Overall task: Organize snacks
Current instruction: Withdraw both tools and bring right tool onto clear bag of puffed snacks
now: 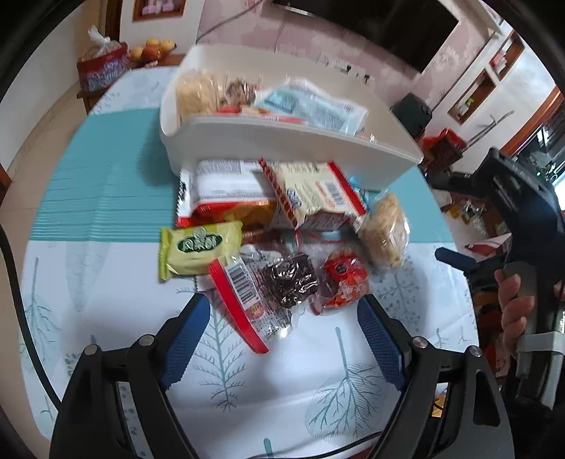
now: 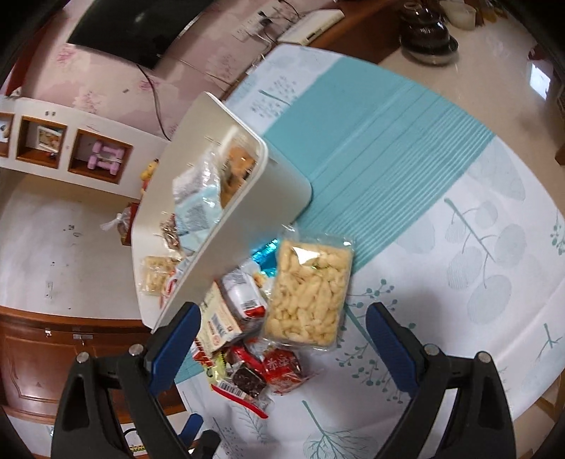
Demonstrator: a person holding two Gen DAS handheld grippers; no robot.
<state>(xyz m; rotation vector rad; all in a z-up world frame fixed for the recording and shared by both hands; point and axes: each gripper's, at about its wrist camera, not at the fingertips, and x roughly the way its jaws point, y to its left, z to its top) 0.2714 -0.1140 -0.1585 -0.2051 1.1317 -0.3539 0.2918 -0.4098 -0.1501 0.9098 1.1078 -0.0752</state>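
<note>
- You are in a home living room.
- A dark flat television (image 1: 406,28) hangs on pink floral wallpaper (image 2: 102,74).
- Wall shelves (image 2: 63,151) hold pink dumbbells (image 2: 106,159).
- A tablecloth (image 1: 116,300) printed with trees covers the table.
- Fruit (image 1: 153,47) sits on a side table.

Pink floral wallpaper (image 1: 243,39) covering back wall. Dark flat TV (image 1: 385,24) hanging on it, cables trailing down. White shelf unit (image 2: 70,151) with wood-lined niches standing beside; pink dumbbells (image 2: 106,159) sitting in one niche. Pale glossy floor tiles (image 2: 494,53) reflecting daylight. Round table wearing white cloth with teal tree print (image 1: 226,370) and teal striped band (image 2: 388,134). Low wooden side table holding bowl of fruit (image 1: 153,49) and red bag (image 1: 102,67). Brown wooden cabinet (image 2: 35,353) standing low at the left of the right wrist view.
</note>
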